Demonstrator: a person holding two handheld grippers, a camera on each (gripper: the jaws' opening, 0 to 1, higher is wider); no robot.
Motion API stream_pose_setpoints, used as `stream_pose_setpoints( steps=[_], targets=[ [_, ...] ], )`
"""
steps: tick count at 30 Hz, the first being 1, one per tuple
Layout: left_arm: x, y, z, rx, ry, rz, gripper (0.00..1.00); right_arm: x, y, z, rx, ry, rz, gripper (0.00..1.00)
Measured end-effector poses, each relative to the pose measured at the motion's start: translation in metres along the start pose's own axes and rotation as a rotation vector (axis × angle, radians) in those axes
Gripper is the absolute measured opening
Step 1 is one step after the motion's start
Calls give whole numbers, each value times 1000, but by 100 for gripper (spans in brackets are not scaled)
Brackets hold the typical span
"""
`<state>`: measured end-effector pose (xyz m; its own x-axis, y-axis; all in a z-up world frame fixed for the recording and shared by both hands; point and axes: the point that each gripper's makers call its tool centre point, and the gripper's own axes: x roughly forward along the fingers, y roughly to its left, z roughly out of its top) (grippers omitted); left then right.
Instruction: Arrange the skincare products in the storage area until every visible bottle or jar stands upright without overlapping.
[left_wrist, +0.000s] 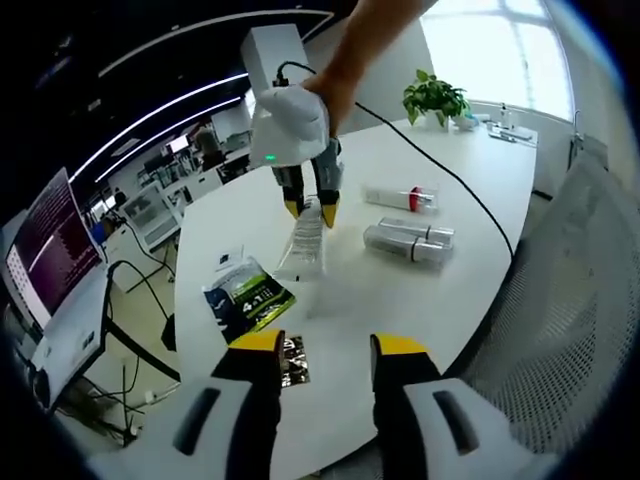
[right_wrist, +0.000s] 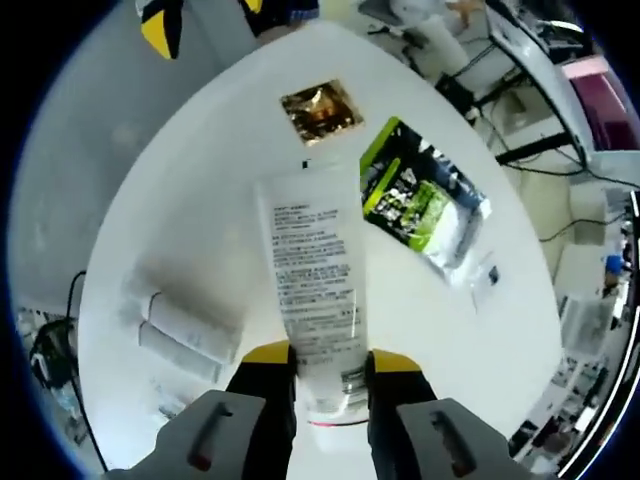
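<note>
A white squeeze tube (right_wrist: 313, 280) with small grey print sits cap end between the yellow-tipped jaws of my right gripper (right_wrist: 330, 356), which is shut on it. In the left gripper view the right gripper (left_wrist: 310, 209) hangs over the round white table (left_wrist: 400, 300). There the tube (left_wrist: 304, 245) slants down from its jaws to the table top. Two clear bottles (left_wrist: 410, 241) lie side by side on the table, and a third with a red band (left_wrist: 400, 197) lies behind them. My left gripper (left_wrist: 328, 346) hovers open at the near table edge.
A green-and-black sachet (left_wrist: 246, 297) and a gold foil sachet (left_wrist: 292, 361) lie flat near the front edge. At the far end stands a potted plant (left_wrist: 435, 97). A mesh chair back (left_wrist: 570, 300) is on the right and a monitor (left_wrist: 45, 250) on the left.
</note>
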<state>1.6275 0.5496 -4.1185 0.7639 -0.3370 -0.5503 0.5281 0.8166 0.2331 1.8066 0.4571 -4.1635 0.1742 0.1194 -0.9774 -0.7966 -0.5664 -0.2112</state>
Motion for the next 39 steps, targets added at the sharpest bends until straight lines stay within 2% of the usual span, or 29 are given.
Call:
stream_pose_setpoints(
  steps=[3, 6, 8, 14, 20, 23, 29, 32, 37, 39],
  targets=[
    [0, 1, 0, 4, 3, 4, 32, -7, -1, -3, 63, -14, -25, 21],
    [0, 0, -1, 5, 7, 2, 32, -14, -1, -4, 90, -23, -35, 20],
    [-1, 1, -1, 12, 11, 7, 34, -20, -2, -2, 151, -38, -65, 20],
    [-2, 2, 4, 11, -21, 12, 34, -40, -3, 11, 221, -109, -119, 20],
    [-4, 3, 10, 13, -52, 16, 35, -51, 4, 20, 329, -201, -158, 20],
    [-4, 3, 13, 14, -70, 14, 36, -56, 10, 30, 430, -278, -176, 20],
    [-4, 2, 16, 20, -81, 14, 37, -62, 28, 34, 589, -375, -204, 20],
    [-4, 1, 17, 23, -88, 6, 37, -69, 36, 36, 719, -448, -215, 20],
    [-9, 1, 29, 4, -157, -2, 37, -84, 54, 43, 921, -617, -226, 21],
    [-9, -1, 32, -13, -173, -16, 38, -89, 63, 48, 958, -655, -228, 21]
  ],
)
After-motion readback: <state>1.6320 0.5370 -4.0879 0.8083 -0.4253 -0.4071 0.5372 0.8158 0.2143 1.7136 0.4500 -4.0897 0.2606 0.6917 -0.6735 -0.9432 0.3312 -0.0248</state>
